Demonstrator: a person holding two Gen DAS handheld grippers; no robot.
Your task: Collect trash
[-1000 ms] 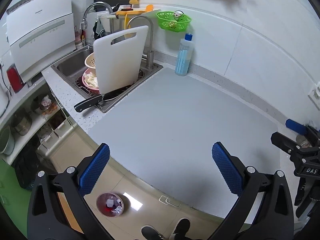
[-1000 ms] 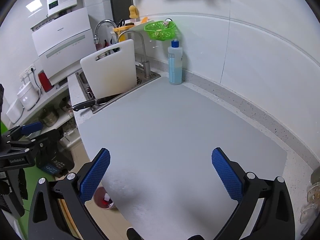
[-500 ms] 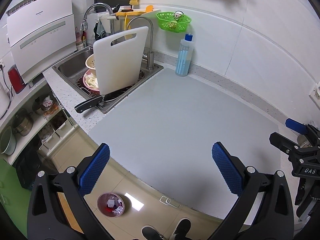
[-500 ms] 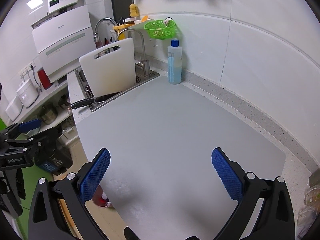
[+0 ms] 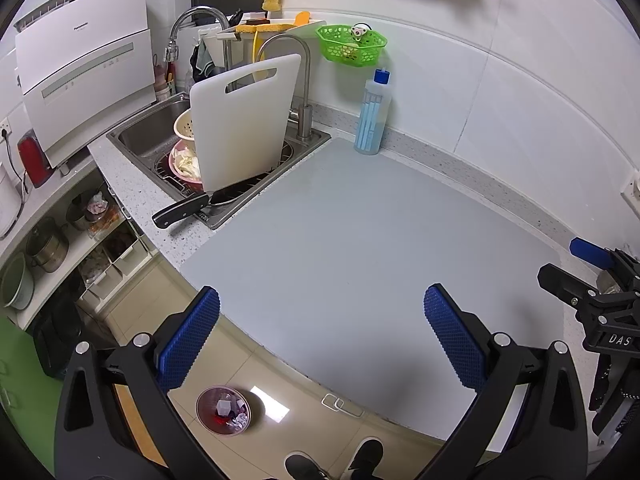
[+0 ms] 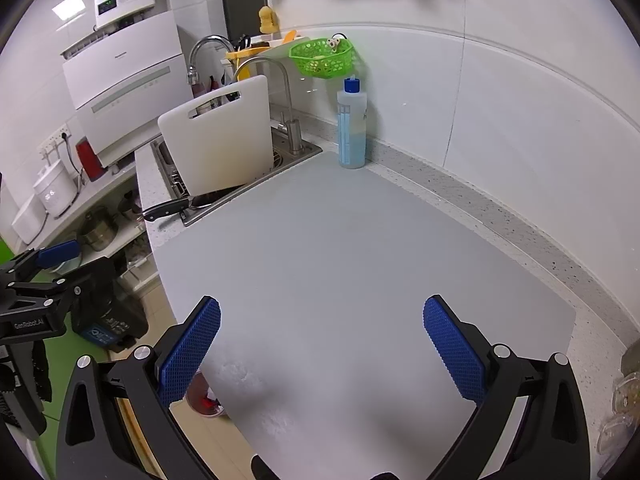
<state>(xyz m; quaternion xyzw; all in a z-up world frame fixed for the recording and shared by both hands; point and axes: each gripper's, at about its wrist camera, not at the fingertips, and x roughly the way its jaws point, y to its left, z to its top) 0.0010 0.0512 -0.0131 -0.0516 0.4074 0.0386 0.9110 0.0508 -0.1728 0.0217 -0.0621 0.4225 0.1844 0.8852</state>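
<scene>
Grey mat [image 5: 360, 240] on the table lies bare. Left tool [image 5: 320, 336] and right tool [image 6: 320, 336] both gape, empty. Pink bin [image 5: 223, 410] with scraps stands on the floor.

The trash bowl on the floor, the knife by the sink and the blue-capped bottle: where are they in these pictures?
Trash bowl [image 5: 223, 411]: left wrist view, on its contents.
Knife [image 5: 180, 211]: left wrist view, on the black handle.
Blue-capped bottle [image 6: 351, 132]: right wrist view, on its body.
</scene>
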